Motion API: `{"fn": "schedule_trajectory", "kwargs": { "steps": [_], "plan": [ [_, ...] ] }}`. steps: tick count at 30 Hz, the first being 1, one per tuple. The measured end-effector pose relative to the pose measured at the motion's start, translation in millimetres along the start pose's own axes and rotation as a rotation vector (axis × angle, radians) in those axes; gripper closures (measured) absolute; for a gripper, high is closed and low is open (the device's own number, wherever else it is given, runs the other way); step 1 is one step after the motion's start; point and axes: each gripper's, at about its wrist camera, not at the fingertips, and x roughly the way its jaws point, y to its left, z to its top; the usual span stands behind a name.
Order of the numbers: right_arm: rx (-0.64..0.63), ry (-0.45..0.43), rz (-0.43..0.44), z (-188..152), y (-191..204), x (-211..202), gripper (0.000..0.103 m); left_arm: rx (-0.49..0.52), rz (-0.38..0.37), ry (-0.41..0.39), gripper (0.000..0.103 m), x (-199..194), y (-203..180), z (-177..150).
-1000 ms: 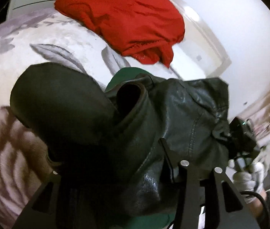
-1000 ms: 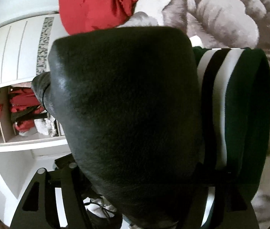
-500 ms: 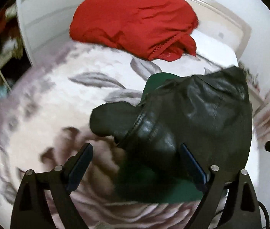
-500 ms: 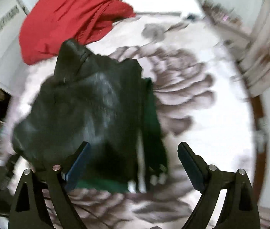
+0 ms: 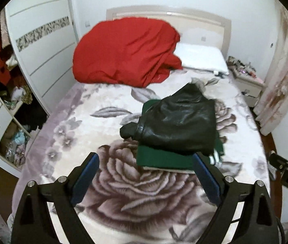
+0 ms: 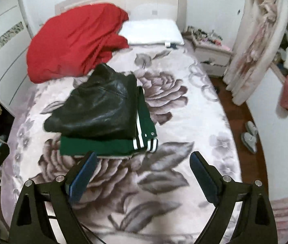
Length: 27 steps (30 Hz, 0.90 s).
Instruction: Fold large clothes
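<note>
A: Item, bed (image 5: 107, 185): floral blanket; a red garment (image 5: 127, 50) is heaped unfolded near the headboard.

B: Item, stack: a black leather jacket (image 6: 101, 109) is laid folded on a folded green striped garment (image 6: 144, 109), mid-bed. Two pieces are judged done; the red one is judged outstanding.

A: Item, left tongs (image 5: 145, 171): spread wide, nothing held, raised above the bed, angled downward.

B: Item, right tongs (image 6: 142, 169): likewise spread, empty, pitched downward clear of the stack.
</note>
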Motion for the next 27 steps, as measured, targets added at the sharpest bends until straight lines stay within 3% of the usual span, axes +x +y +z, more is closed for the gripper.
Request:
{"fn": "schedule_trajectory", "kwargs": {
  "steps": [6, 11, 18, 27],
  "plan": [
    [-0.024, -0.099, -0.027, -37, -12, -139, 0.009, -0.006, -0.013, -0.036, 0.01, -103, -5, -13],
    [-0.036, -0.178, -0.044, -61, -26, -232, 0.009, 0.002, -0.013, -0.083, 0.01, -177, -12, -25],
    [-0.065, -0.255, -0.05, -82, -39, -323, 0.007, -0.002, -0.024, -0.113, 0.01, -235, -13, -36],
    [-0.058, -0.309, -0.027, -102, -54, -398, 0.007, 0.0, -0.007, -0.122, 0.01, -279, -11, -45]
  ]
}}
